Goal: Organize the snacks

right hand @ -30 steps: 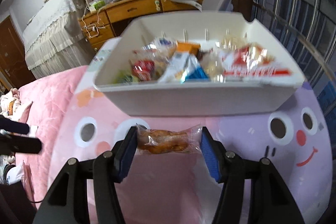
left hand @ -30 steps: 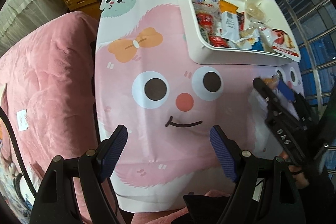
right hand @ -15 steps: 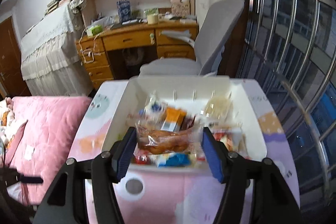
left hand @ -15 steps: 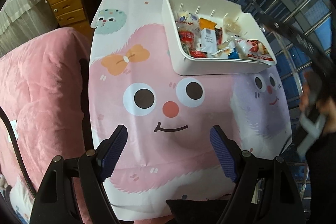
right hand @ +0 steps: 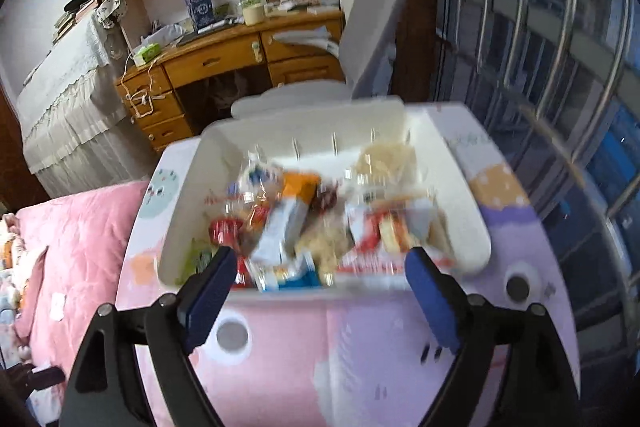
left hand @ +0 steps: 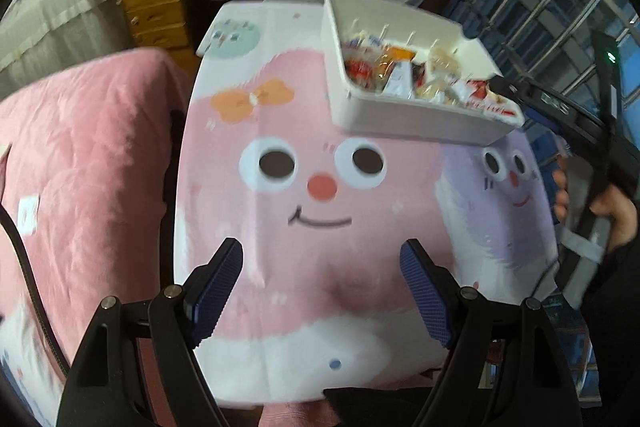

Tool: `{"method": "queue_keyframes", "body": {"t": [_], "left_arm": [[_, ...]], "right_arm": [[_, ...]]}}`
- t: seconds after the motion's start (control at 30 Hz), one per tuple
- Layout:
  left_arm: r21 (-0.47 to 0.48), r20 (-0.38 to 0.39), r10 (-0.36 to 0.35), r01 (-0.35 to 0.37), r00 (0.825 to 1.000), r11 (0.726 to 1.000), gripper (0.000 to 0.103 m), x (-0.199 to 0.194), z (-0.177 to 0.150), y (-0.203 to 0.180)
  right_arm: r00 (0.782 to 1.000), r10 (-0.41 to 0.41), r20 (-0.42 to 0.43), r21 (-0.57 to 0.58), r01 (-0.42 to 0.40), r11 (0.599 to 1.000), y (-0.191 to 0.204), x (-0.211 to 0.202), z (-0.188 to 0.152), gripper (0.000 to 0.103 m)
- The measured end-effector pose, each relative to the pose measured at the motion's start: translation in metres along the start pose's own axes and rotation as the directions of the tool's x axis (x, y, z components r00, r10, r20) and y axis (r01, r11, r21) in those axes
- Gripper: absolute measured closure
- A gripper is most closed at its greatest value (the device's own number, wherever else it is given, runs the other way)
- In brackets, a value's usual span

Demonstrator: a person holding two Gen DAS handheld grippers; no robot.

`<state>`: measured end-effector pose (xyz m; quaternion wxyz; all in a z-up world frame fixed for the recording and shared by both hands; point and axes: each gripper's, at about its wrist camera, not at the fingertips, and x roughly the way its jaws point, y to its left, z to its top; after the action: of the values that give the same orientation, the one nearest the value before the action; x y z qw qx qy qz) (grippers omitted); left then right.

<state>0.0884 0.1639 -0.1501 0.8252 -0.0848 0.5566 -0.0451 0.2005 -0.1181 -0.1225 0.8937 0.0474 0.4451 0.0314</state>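
Note:
A white plastic bin (left hand: 400, 119) stands at the far right of a low table covered with a pink cartoon-face cloth (left hand: 320, 227). Several wrapped snacks (left hand: 400, 75) fill it. My left gripper (left hand: 320, 255) hangs open over the near part of the cloth, with nothing between its fingers. From the right wrist view I look down into the bin (right hand: 180, 227) and its blurred heap of snacks (right hand: 304, 219). My right gripper (right hand: 320, 259) hovers above the bin's front wall, its jaws opening and holding nothing. Its black body (left hand: 560, 107) and the hand holding it (left hand: 616, 215) show at the right.
A pink quilted bed (left hand: 80, 167) runs along the table's left side. Behind the table stand a wooden desk (right hand: 224, 63), a bookshelf and a grey office chair (right hand: 380, 27). Barred windows (right hand: 540, 67) close off the right side.
My right gripper rose from the cloth to above the bin with a packet of brown bread, then spread its jaws and the packet left them. The left gripper drew back from the bin.

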Motion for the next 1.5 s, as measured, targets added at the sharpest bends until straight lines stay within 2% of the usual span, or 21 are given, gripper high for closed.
{"method": "queue_keyframes", "body": {"t": [0.17,0.3,0.37,0.5,0.63,0.7,0.8,1.07,1.13,1.23,1.33,1.4,1.5], "left_arm": [[-0.061,-0.029,0.039,-0.041,0.999,0.997,0.023,0.008,-0.035,-0.026],[-0.117,-0.034,0.044,-0.048,0.998,0.992,0.023,0.015,-0.059,-0.057],[-0.138,-0.043,0.034,-0.039,0.999,0.990,0.023,0.016,-0.069,-0.074],[-0.147,-0.051,0.021,-0.028,0.998,0.989,0.023,0.012,-0.082,-0.106],[-0.116,-0.007,0.044,-0.044,0.999,0.992,0.023,-0.009,-0.077,-0.133],[-0.095,0.026,0.068,-0.065,0.997,0.993,0.023,-0.023,-0.071,-0.144],[-0.089,0.056,0.064,-0.059,0.996,0.994,0.023,-0.042,-0.060,-0.154],[-0.083,0.120,0.144,-0.135,0.982,0.987,0.023,-0.091,-0.036,-0.172],[-0.072,0.172,0.166,-0.156,0.971,0.985,0.017,-0.110,-0.027,-0.177],[-0.051,0.225,0.189,-0.183,0.956,0.982,0.012,-0.131,-0.020,-0.185],[-0.028,0.218,0.175,-0.173,0.960,0.984,0.009,-0.140,-0.018,-0.188],[-0.020,0.225,0.194,-0.194,0.955,0.981,0.006,-0.143,-0.021,-0.191],[-0.017,0.243,0.205,-0.208,0.948,0.978,0.001,-0.143,-0.027,-0.194]], "right_arm": [[0.990,0.082,-0.115,-0.049,-0.088,0.995,-0.022,-0.012,-0.043,0.013],[0.981,0.098,-0.166,-0.134,-0.121,0.984,-0.032,-0.028,-0.070,0.011],[0.969,0.133,-0.207,-0.162,-0.168,0.973,-0.037,-0.039,-0.084,0.010],[0.938,0.197,-0.286,-0.120,-0.239,0.963,-0.055,-0.063,-0.107,0.009],[0.914,0.235,-0.330,-0.092,-0.279,0.956,-0.072,-0.083,-0.114,0.008],[0.921,0.228,-0.316,-0.097,-0.270,0.958,-0.080,-0.097,-0.111,0.008],[0.928,0.232,-0.291,-0.083,-0.267,0.960,-0.092,-0.115,-0.102,0.007],[0.930,0.260,-0.259,-0.020,-0.274,0.962,-0.105,-0.164,-0.069,0.006],[0.932,0.254,-0.257,-0.020,-0.268,0.963,-0.102,-0.174,-0.063,0.006],[0.952,0.226,-0.205,-0.051,-0.241,0.969,-0.095,-0.194,-0.055,0.005],[0.971,0.175,-0.162,-0.065,-0.188,0.980,-0.091,-0.212,-0.052,0.002],[0.979,0.145,-0.141,-0.090,-0.159,0.983,-0.087,-0.218,-0.055,0.000],[0.980,0.148,-0.136,-0.094,-0.162,0.982,-0.084,-0.221,-0.062,0.000]]}}
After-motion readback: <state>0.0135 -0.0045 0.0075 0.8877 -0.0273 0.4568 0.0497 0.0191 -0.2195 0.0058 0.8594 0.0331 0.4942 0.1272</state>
